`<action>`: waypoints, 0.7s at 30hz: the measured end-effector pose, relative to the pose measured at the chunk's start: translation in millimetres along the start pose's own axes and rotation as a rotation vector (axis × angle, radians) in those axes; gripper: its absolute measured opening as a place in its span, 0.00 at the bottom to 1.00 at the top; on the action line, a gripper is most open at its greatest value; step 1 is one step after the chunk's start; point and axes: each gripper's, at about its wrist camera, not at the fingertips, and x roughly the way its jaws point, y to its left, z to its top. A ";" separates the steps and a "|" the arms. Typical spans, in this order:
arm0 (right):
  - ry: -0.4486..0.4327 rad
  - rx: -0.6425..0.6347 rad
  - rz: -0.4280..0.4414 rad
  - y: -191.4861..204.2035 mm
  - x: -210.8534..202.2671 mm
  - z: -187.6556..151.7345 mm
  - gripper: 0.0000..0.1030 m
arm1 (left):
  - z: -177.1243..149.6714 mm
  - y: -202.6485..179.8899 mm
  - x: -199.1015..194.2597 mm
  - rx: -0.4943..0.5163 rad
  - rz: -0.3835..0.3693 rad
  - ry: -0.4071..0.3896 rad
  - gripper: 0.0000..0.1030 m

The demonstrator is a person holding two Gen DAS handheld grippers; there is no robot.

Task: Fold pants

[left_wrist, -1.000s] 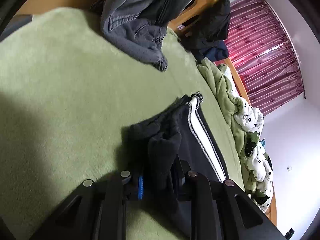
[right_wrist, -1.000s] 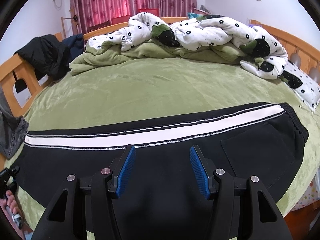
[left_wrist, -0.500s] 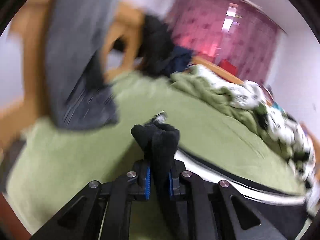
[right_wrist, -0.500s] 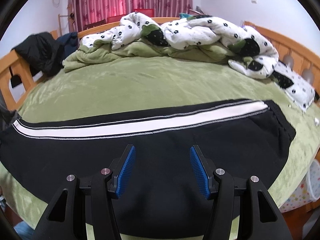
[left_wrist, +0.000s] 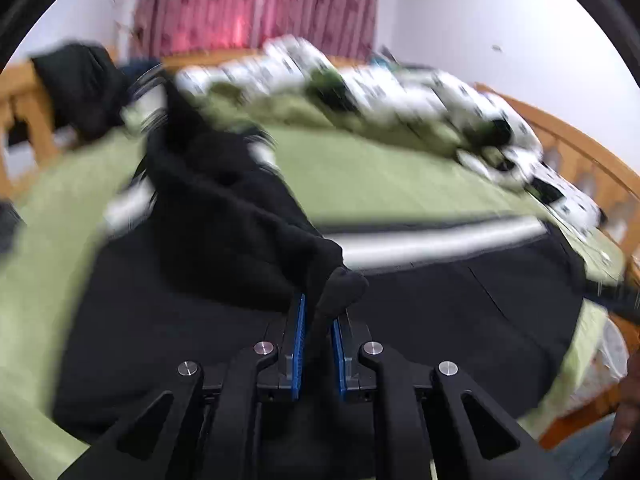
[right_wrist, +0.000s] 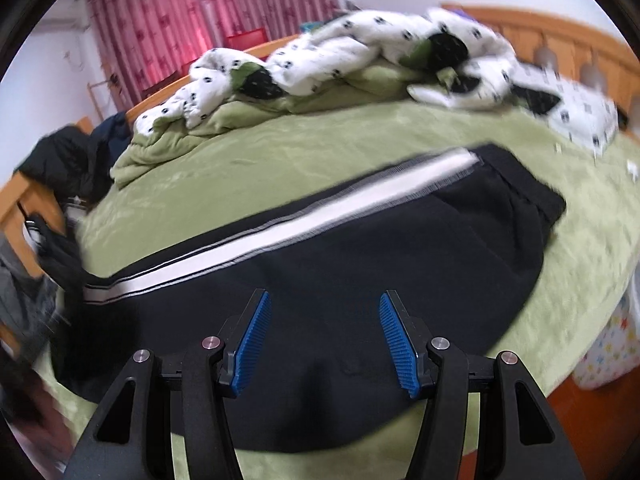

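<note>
Black pants [right_wrist: 360,256] with a white side stripe [right_wrist: 320,216] lie flat on the green bed cover, waistband to the right. My left gripper [left_wrist: 318,312] is shut on the pants' leg end [left_wrist: 340,288], and the lifted leg [left_wrist: 224,208] trails back over the rest of the pants [left_wrist: 460,312]. That raised leg end also shows at the left edge of the right wrist view [right_wrist: 56,252]. My right gripper [right_wrist: 324,316] hangs open above the seat of the pants, nothing between its blue pads [right_wrist: 256,332].
A white and green spotted duvet [right_wrist: 320,64] is heaped along the far side of the bed. Dark clothes [right_wrist: 68,160] hang on the wooden bed frame [right_wrist: 560,36] at the left. A patterned basket [right_wrist: 612,344] stands by the bed's right edge. Pink curtains [left_wrist: 256,4] cover the window.
My left gripper has swung the leg end up off the bed and carried it across over the pants, rolling upright as it went. My right gripper has shifted along the pants towards the waistband, still open.
</note>
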 end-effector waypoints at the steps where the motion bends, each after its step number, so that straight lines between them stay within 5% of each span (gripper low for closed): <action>1: 0.002 0.030 0.007 -9.2 -0.4 0.1 0.55 | -11.8 -8.2 9.2 -0.003 -0.025 0.031 0.11; 2: 0.000 0.039 0.010 -14.4 -1.0 0.4 0.55 | -25.3 -19.2 18.2 0.001 -0.025 0.074 0.11; 5: -0.009 0.025 0.004 -16.6 -2.8 -2.0 0.55 | -45.3 -35.1 10.1 0.084 0.061 0.041 0.11; 7: -0.009 -0.010 0.013 -9.7 -1.9 -4.4 0.55 | -46.8 -33.1 -1.4 0.106 0.030 0.050 0.12; 11: 0.011 -0.120 0.053 19.0 5.9 -9.6 0.55 | -44.7 -12.6 -22.2 0.095 -0.091 0.115 0.40; 15: 0.069 -0.242 0.129 58.7 17.4 -15.5 0.55 | -54.9 29.5 -72.0 0.090 -0.033 0.021 0.63; 18: 0.112 -0.278 0.181 90.9 25.6 -19.5 0.55 | -57.1 68.1 -95.3 0.071 0.053 -0.039 0.70; 21: 0.188 -0.252 0.259 118.3 40.8 -21.4 0.55 | -62.0 117.1 -103.4 -0.020 0.154 -0.019 0.73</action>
